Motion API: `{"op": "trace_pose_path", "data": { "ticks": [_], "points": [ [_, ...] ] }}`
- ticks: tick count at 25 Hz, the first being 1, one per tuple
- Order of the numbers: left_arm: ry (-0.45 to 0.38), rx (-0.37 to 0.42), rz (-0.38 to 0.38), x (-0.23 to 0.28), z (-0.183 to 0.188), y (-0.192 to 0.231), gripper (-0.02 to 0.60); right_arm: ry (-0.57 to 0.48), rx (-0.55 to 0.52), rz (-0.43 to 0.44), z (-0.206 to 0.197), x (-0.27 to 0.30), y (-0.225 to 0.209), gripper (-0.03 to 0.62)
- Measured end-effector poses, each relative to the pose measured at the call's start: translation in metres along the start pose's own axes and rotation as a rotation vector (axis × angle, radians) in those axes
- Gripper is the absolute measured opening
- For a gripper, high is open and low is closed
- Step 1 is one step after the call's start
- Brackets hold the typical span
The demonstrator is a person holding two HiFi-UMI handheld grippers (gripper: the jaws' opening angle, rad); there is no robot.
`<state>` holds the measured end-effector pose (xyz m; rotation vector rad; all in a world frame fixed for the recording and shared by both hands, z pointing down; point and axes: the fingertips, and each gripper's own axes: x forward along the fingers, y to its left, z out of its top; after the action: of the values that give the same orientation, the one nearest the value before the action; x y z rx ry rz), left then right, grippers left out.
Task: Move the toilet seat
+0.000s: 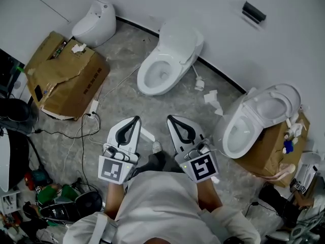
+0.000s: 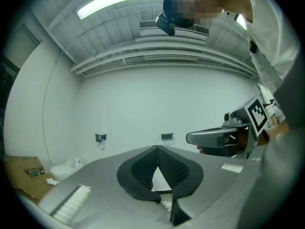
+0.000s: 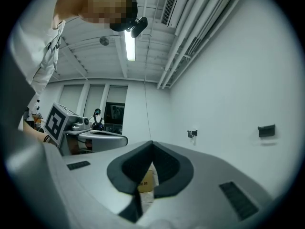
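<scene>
The toilet seat (image 1: 277, 101) is standing tipped up at the back of the right-hand toilet (image 1: 238, 131), its underside facing the open bowl. That toilet's long axis is running diagonally in the head view, with the bowl's front pointing toward the lower left and the raised seat at the upper right, close to the wall (image 1: 213, 14). It is sitting against a cardboard box (image 1: 266, 154) at the right edge of the grey floor (image 1: 127, 100); whether it is resting on the box cannot be told. A second toilet (image 1: 165, 65) is lying on the same diagonal in the middle of the floor, and a small closed toilet (image 1: 95, 23) is sitting at the upper left beside a larger torn cardboard box (image 1: 63, 75). Nearer the person, the left tool (image 1: 135, 120) (image 2: 157, 149) and the right tool (image 1: 170, 119) (image 3: 152, 143) are being held side by side in front of the torso, roughly parallel and level, pointing away from the body toward the middle toilet and the wall. Each tool's jaws are pressed together at the tips with nothing pinched between them. Both tools are well apart from the raised seat, which is lying off to their right.
</scene>
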<state>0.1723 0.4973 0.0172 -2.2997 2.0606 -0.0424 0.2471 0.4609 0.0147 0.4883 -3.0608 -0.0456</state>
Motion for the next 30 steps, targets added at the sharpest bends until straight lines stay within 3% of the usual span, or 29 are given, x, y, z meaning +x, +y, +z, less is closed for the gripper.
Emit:
{"op": "trace_pose_path", "data": {
  "ticks": [14,30],
  "points": [
    [-0.009,-0.02,-0.042,0.064,-0.014,0.077,0.0,0.029,-0.028,-0.041,-0.004,0.088,-0.042,0.0],
    [0.021,-0.048,0.01,0.199,-0.034,0.166,0.0,0.053,0.009,0.007,-0.024,0.204,-0.163,0.0]
  ]
}}
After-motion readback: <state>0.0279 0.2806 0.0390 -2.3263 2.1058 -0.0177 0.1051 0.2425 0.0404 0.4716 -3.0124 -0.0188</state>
